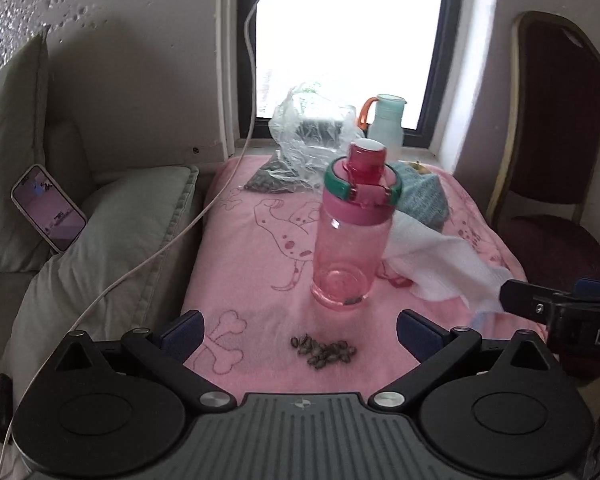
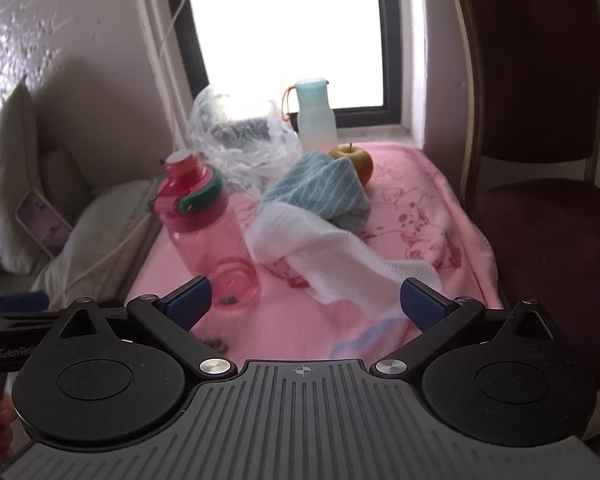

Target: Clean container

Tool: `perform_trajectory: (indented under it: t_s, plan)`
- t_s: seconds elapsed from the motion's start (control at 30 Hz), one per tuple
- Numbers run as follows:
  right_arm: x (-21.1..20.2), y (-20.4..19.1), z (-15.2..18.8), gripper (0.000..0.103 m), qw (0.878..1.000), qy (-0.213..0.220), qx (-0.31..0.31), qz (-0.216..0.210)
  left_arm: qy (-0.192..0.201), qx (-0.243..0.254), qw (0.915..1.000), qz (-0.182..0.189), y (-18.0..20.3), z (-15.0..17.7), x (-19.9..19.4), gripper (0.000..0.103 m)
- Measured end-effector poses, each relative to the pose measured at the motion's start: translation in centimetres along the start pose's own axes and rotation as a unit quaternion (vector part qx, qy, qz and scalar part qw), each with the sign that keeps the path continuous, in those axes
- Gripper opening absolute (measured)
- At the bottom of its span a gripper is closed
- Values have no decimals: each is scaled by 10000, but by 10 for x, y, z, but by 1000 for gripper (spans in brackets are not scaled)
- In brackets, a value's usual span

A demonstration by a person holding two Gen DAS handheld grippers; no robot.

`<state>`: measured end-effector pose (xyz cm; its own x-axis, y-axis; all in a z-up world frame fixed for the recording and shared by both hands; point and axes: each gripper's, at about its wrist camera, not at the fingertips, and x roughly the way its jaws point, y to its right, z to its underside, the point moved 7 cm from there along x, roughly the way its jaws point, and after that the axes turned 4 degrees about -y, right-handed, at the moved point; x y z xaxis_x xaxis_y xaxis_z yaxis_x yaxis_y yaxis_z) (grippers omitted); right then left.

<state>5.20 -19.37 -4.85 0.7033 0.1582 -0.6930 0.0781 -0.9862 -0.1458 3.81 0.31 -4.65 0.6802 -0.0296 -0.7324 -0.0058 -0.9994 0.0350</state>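
Left wrist view has the pink bottle (image 1: 354,236) standing upright on the pink blanket (image 1: 256,264), lid on, a few seeds inside at the bottom and a small heap of seeds (image 1: 324,353) just in front. It looks like light, stiff, smooth plastic, likely slippery, so the straight body below the lid seems the best hold. Left gripper (image 1: 298,330) tilts down, jaws wide, empty; right gripper (image 2: 304,302) likewise, over the white cloth (image 2: 340,260).

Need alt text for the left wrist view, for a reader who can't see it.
A pink bottle stands upright on a pink blanket, lid on, beyond the open, empty left gripper. Seeds lie before it, a white cloth beside it.
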Motion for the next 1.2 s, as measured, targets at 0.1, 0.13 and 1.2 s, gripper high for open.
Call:
perform_trajectory:
  t_s: [0.1, 0.13, 1.2]
  plan:
    - [-14, -7, 8, 103, 9998, -148, -158, -49, -16, -41, 10000, 12, 3, 8, -9, 102]
    - [-17, -8, 10, 103, 9996, -186, -206, -26, -20, -65, 10000, 20, 4, 10, -10, 102]
    - [-39, -1, 26, 103, 9995, -283, -110, 14, 80, 77, 9999, -62, 17, 15, -17, 101]
